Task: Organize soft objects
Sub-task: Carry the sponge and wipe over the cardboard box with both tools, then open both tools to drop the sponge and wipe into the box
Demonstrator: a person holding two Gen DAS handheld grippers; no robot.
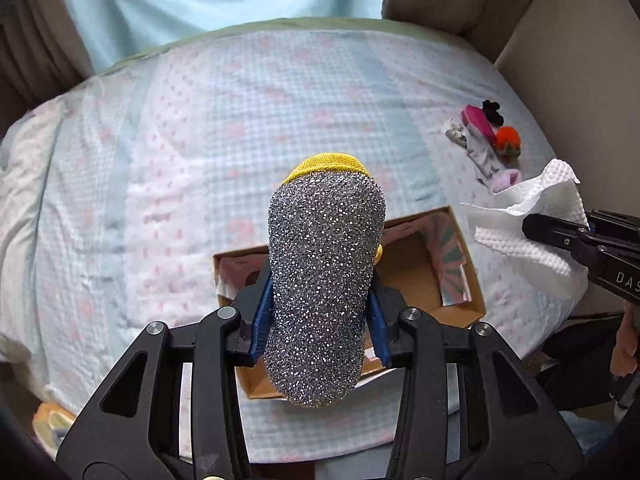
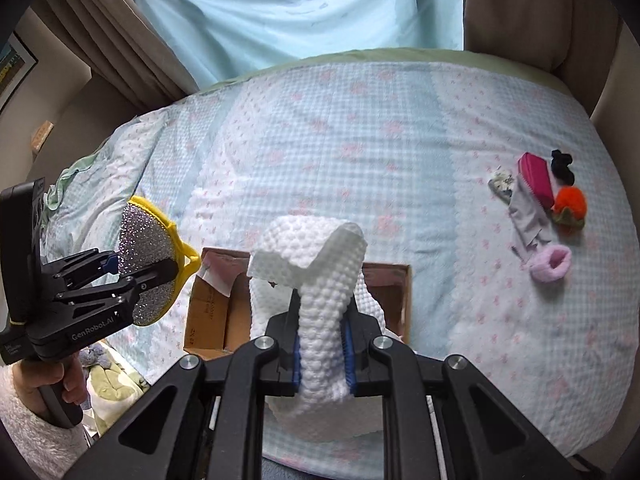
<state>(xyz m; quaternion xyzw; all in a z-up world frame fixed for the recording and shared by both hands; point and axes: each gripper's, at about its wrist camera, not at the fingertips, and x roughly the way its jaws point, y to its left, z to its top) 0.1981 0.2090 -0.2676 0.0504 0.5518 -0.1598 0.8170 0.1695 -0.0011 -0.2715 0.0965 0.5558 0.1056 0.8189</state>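
The left gripper (image 1: 320, 304) is clamping a glittery silver scouring pad with a yellow fabric edge (image 1: 322, 280) between its blue-padded fingers (image 1: 262, 320), hanging over an open brown cardboard box (image 1: 464, 288) that is sitting on the bed's pale blue and pink checked quilt (image 1: 180, 152). The right gripper (image 2: 323, 344) is pinching a folded white embossed paper towel (image 2: 316, 280) tightly above the same box. A small heap of soft items, among them an orange pom-pom (image 2: 570, 200), is lying well apart on the quilt.

Brown curtains (image 2: 120, 36), framed picture (image 2: 14, 68), pale blue sheet (image 2: 300, 4) behind bed.
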